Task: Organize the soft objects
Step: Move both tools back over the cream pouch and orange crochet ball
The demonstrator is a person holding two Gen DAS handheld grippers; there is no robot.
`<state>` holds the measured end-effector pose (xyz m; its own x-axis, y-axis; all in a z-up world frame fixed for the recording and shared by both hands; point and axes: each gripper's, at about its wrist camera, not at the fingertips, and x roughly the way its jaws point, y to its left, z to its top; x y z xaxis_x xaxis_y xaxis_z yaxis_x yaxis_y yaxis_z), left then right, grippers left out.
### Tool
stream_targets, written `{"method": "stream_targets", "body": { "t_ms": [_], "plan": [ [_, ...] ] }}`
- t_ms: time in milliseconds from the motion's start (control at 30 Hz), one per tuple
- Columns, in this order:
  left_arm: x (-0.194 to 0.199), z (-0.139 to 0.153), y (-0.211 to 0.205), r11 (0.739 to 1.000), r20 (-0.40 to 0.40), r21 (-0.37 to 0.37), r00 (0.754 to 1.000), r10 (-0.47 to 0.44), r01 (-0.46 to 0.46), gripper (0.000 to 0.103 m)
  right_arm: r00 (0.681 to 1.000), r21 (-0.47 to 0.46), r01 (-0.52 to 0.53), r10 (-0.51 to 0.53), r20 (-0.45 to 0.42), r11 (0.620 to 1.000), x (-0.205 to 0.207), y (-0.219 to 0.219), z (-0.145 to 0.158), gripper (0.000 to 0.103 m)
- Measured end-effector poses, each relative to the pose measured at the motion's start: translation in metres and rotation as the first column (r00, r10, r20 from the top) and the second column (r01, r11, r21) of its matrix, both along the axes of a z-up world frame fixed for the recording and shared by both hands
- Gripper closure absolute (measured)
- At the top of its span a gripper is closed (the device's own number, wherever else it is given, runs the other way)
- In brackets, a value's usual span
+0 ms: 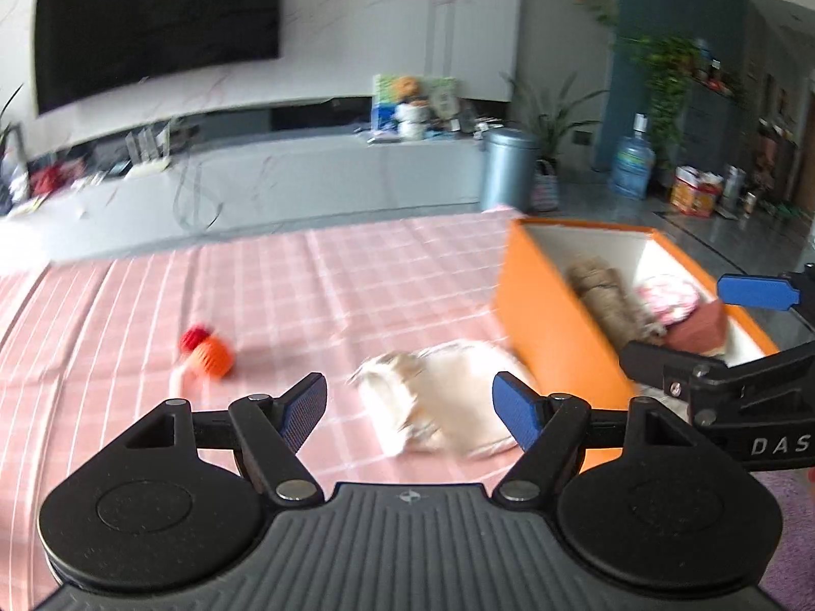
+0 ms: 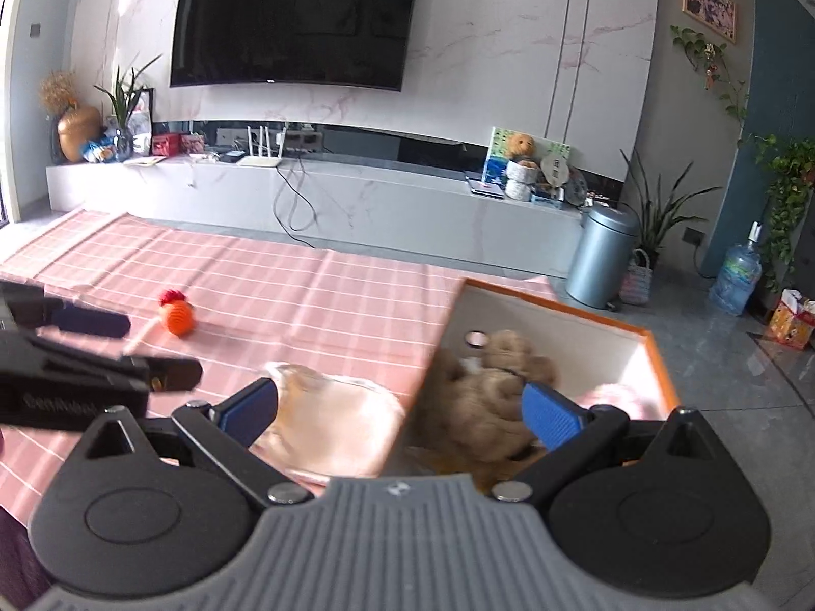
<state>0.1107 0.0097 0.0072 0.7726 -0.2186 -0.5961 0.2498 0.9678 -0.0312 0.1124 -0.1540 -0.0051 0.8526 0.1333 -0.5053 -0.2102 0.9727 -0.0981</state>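
Observation:
A cream soft toy (image 1: 443,397) lies on the pink checked cloth (image 1: 254,295) beside the orange box (image 1: 550,336); it also shows in the right wrist view (image 2: 336,422). My left gripper (image 1: 410,410) is open just in front of the toy. The box holds a brown plush toy (image 1: 606,300), a pink soft item (image 1: 667,298) and a dark red one (image 1: 698,328). My right gripper (image 2: 400,407) is open over the box's near edge (image 2: 433,371), above the brown plush (image 2: 489,397). An orange and red knitted toy (image 1: 206,351) lies to the left, also in the right wrist view (image 2: 175,315).
A grey TV cabinet (image 2: 356,203) runs behind the cloth, with a wall TV (image 2: 295,18) above. A metal bin (image 2: 601,259), potted plants (image 2: 657,214) and a water bottle (image 2: 736,275) stand on the floor at the right.

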Motion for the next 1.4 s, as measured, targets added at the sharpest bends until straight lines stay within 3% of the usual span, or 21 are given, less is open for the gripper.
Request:
{"method": "stream_targets", "body": {
  "t_ms": [333,700,1133,1267,1400],
  "plan": [
    [-0.007,-0.04,0.068,0.986,-0.092,-0.033,0.983,0.161,-0.165,0.022,1.0,0.009,-0.016,0.016,-0.024,1.0,0.005,0.068,-0.034,0.003],
    [-0.006,-0.064,0.104,0.959,-0.128,-0.072,0.956,0.264,-0.274,0.025,0.998,-0.013,0.02,-0.021,-0.064,1.0,0.038,0.104,-0.073,0.004],
    [0.031,-0.08,0.102,0.962,-0.188,-0.071,0.951,0.247,-0.264,0.025,0.958,0.004,0.179,-0.173,-0.23,0.984,0.127,0.105,-0.118,0.003],
    [0.042,-0.084,0.099,0.964,-0.204,-0.069,0.95,0.238,-0.257,0.025,0.941,0.056,0.164,-0.139,-0.307,0.985,0.136,0.105,-0.134,0.003],
    [0.048,-0.086,0.098,0.966,-0.214,-0.056,0.948,0.237,-0.254,0.025,0.946,0.015,0.147,-0.136,-0.295,0.989,0.136,0.112,-0.145,0.003]
  ]
}}
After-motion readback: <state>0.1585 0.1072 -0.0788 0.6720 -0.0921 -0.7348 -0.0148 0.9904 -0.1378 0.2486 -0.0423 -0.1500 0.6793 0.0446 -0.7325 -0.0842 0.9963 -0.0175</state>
